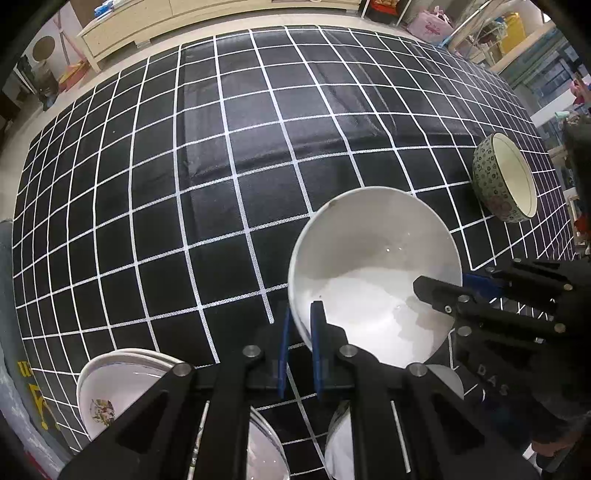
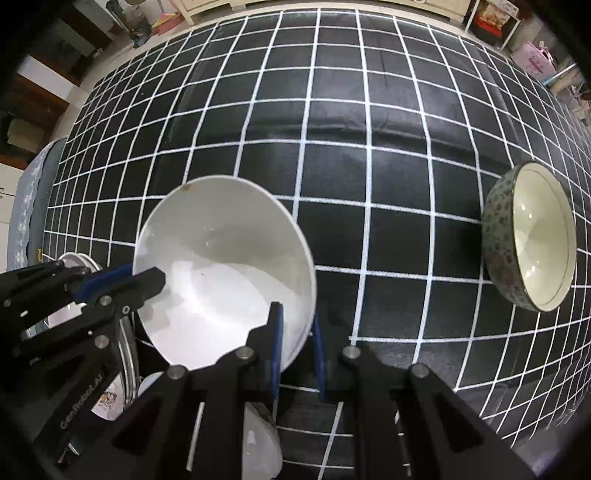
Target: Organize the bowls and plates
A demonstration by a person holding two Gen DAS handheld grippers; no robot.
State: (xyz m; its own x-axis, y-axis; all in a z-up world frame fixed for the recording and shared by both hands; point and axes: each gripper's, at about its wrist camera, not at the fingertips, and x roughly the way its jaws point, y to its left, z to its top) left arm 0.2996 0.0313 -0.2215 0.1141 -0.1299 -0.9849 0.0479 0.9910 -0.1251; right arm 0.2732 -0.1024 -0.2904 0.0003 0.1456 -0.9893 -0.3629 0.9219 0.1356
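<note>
A large white bowl is held above the black grid tablecloth by both grippers. My left gripper is shut on the bowl's left rim. My right gripper is shut on the bowl's right rim; it shows in the left wrist view. The left gripper shows in the right wrist view. A green patterned bowl with a cream inside sits to the right on the cloth, also in the right wrist view. Stacked floral plates lie at the near left.
Another white bowl sits below the held bowl, partly hidden by my fingers; it also shows in the right wrist view. A pale cabinet and shelves with clutter stand beyond the table's far edge.
</note>
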